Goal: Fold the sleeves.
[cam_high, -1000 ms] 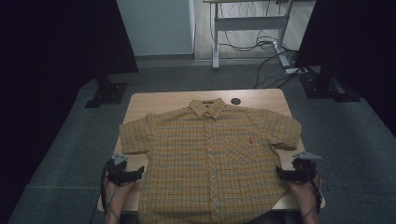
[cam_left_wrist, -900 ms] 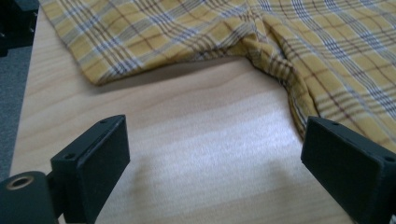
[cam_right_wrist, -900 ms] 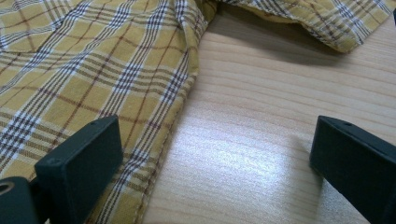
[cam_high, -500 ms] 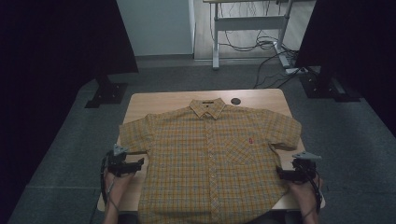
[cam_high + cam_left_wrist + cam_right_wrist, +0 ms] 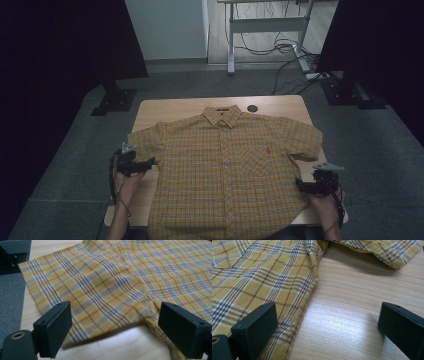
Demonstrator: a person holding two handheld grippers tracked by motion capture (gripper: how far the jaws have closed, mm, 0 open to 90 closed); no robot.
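Wooden table (image 5: 165,107), plaid shirt (image 5: 227,170) lengthwise, collar away, both grippers' jaws wide, empty.

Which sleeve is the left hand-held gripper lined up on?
The shirt's sleeve at the high view's left; open left hand-held gripper frames its hem.

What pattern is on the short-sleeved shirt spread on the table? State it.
The short-sleeved shirt is yellow plaid with dark blue, brown and white lines, clearest in the left gripper view.
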